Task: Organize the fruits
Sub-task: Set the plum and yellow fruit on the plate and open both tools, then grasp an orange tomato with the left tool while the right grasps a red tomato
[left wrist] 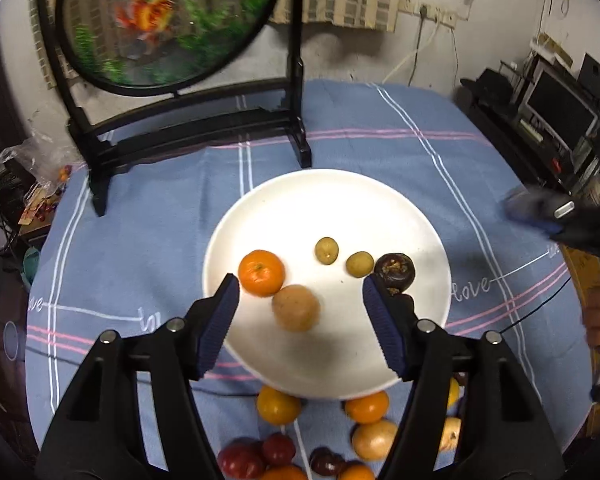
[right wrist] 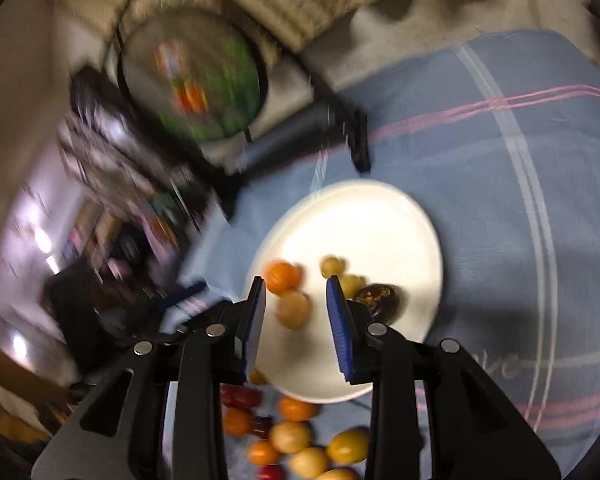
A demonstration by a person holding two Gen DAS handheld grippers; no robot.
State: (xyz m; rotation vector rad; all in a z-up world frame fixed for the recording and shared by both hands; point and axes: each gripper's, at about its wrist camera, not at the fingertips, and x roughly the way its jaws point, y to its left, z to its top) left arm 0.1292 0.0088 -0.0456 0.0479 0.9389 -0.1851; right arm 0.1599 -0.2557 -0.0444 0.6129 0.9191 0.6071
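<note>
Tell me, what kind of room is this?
Most likely a lived-in home: a table under a blue checked cloth, a round goldfish screen as decoration, and shelves with a monitor by the wall.

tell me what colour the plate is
White; the plate shows best in the left wrist view.

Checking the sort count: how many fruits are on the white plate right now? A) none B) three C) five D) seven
C: the white plate holds an orange, a tan round fruit, two small green fruits and a dark fruit; the other fruits lie on the cloth.
</note>
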